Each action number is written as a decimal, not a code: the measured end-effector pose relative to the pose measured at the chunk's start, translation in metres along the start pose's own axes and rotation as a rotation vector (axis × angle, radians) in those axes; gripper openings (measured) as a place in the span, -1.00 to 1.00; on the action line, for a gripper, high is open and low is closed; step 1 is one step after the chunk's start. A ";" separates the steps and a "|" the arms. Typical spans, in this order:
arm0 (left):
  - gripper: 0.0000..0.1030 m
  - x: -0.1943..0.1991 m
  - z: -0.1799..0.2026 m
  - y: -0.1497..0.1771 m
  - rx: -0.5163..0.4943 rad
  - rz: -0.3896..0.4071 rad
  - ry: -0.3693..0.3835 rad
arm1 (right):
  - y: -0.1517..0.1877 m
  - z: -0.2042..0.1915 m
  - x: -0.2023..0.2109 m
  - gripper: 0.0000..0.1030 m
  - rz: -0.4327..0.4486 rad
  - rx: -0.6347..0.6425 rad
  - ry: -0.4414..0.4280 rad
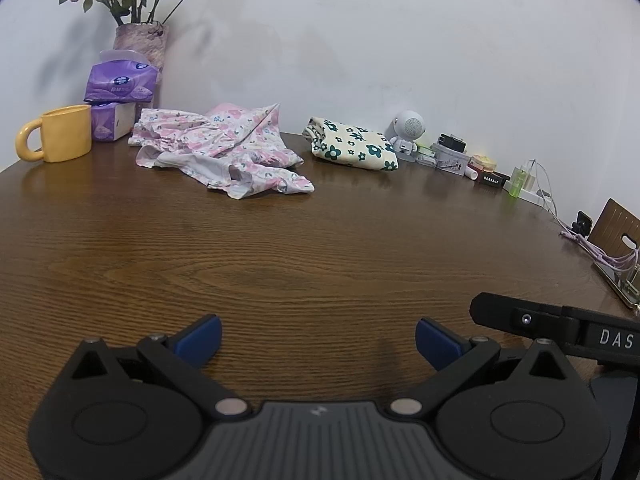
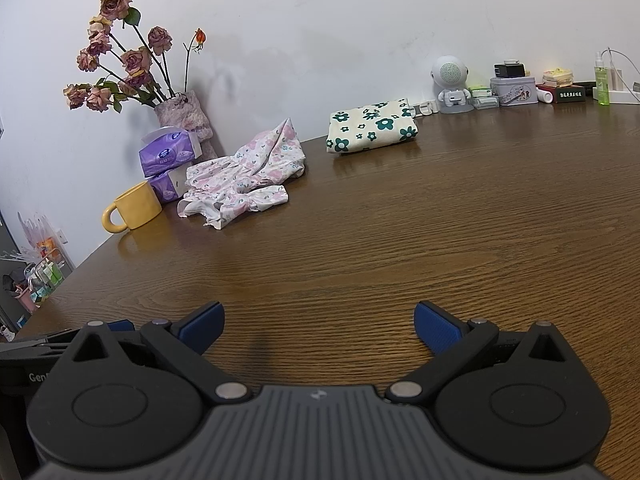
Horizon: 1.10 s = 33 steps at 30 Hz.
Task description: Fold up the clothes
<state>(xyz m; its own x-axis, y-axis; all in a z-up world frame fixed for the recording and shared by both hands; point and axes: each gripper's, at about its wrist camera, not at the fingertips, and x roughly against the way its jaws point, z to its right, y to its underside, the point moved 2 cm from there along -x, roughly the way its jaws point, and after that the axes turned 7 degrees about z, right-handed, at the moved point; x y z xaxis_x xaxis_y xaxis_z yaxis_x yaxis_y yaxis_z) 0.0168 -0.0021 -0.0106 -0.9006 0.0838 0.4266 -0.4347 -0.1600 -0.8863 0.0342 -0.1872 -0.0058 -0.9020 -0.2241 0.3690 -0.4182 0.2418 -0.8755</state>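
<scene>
A crumpled pink floral garment (image 1: 218, 148) (image 2: 244, 176) lies in a heap at the far side of the brown wooden table (image 1: 300, 248) (image 2: 380, 220). To its right rests a folded cream cloth with dark green flowers (image 1: 354, 144) (image 2: 372, 126). My left gripper (image 1: 318, 338) hovers open over bare wood near the table's front, well short of both cloths. The right gripper (image 2: 318, 326) is likewise open with nothing between its blue pads (image 2: 438, 328). Part of the right gripper shows at the lower right of the left wrist view.
A yellow mug (image 1: 60, 138) (image 2: 134, 206), purple tissue packs (image 1: 118, 92) (image 2: 170, 152) and a vase of dried roses (image 2: 184, 116) stand at the far left. A small white robot figure (image 2: 450, 84), tins, boxes, a green spray bottle (image 2: 602, 80) and cables line the wall to the right.
</scene>
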 end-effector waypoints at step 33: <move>1.00 0.000 -0.001 0.000 0.008 0.000 0.009 | 0.001 0.001 -0.001 1.00 0.000 -0.004 0.000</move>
<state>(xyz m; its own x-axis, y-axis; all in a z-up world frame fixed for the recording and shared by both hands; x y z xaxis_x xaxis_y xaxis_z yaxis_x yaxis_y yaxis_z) 0.0166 -0.0011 -0.0102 -0.9006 0.0926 0.4247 -0.4346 -0.1677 -0.8849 0.0348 -0.1883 -0.0072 -0.9021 -0.2240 0.3689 -0.4185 0.2456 -0.8744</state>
